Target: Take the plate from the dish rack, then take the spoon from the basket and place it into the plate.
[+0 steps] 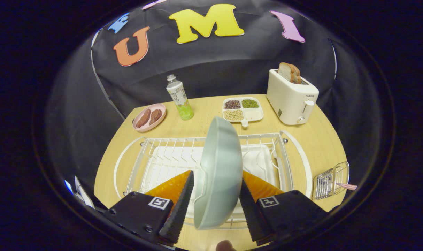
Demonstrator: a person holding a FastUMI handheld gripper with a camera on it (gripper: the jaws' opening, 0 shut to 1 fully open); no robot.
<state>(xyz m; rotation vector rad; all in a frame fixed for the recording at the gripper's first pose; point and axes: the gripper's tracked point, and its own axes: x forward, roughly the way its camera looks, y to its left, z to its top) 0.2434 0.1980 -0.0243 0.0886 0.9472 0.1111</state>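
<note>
We saw the plate (220, 174) standing on its edge between the two fingers of the gripper (216, 195), over the dish rack (155, 157). The fingers were close on both sides of it, but we could not tell if they pressed it. Beyond the rack stood the toaster (291, 99) with bread (290, 72), a bottle (179, 97), a divided tray (243, 109) and a pink dish (149, 117). The small basket (331, 180) stood to the right on the wooden table (312, 139).
</note>
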